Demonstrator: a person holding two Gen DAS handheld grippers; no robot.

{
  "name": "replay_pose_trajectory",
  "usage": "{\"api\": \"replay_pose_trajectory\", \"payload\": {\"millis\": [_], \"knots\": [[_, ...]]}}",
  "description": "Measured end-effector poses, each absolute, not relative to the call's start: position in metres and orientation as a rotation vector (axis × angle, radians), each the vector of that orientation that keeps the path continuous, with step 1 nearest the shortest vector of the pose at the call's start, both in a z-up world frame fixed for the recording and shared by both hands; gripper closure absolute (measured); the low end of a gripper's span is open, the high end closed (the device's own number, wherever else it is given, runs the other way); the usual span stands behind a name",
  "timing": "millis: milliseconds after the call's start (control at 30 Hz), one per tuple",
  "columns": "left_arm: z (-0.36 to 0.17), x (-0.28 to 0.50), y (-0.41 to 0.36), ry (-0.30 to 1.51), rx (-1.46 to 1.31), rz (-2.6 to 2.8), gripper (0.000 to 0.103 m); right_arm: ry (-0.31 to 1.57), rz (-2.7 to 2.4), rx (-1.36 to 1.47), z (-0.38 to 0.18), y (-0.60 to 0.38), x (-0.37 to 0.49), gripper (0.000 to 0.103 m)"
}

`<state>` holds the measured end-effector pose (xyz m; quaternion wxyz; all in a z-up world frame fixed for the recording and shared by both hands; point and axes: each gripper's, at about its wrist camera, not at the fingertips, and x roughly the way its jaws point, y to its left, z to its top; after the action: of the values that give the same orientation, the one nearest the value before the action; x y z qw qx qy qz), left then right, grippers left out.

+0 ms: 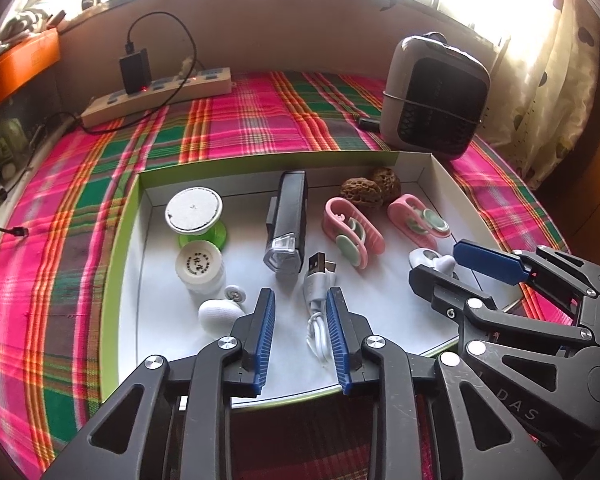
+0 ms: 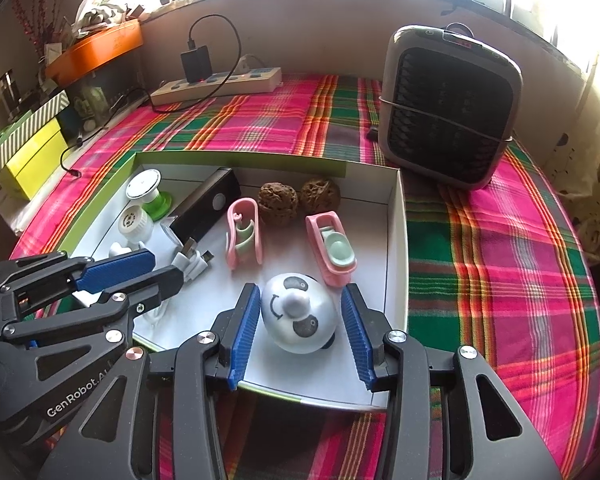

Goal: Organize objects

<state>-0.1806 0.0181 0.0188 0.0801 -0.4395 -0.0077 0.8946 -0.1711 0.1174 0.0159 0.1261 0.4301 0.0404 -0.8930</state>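
A white tray with a green rim (image 1: pixel 120 240) (image 2: pixel 396 240) lies on the plaid cloth. A coiled white USB cable (image 1: pixel 320 312) (image 2: pixel 196 264) rests on its floor between the blue pads of my left gripper (image 1: pixel 300 292) (image 2: pixel 166 268), which stands open; the left pad is clear of it. A white panda-faced toy (image 2: pixel 298 312) sits in the tray's near right corner between the pads of my right gripper (image 2: pixel 299 290) (image 1: pixel 440 264), with thin gaps on both sides, so it is open too.
The tray also holds a black bike light (image 1: pixel 288 216), two pink clips (image 1: pixel 352 232), two walnuts (image 1: pixel 360 194), a green spool (image 1: pixel 194 212), a white jar (image 1: pixel 200 268) and a white egg shape (image 1: pixel 220 314). A grey heater (image 2: pixel 448 104) and a power strip (image 2: pixel 216 86) stand behind.
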Motion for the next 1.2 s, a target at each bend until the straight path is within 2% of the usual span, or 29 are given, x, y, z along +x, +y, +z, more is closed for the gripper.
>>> {"api": "replay_pose_trajectory", "payload": {"millis": [800,1200], "knots": [[0.040,-0.131,0.004,0.004,-1.230,2.845,0.075,0.080,-2.699,1.120,0.035,0.118,-0.129,0.048],[0.038,-0.095,-0.005,0.002,-1.228,2.898,0.075,0.081,-2.709,1.089,0.040,0.122,-0.095,0.048]]}}
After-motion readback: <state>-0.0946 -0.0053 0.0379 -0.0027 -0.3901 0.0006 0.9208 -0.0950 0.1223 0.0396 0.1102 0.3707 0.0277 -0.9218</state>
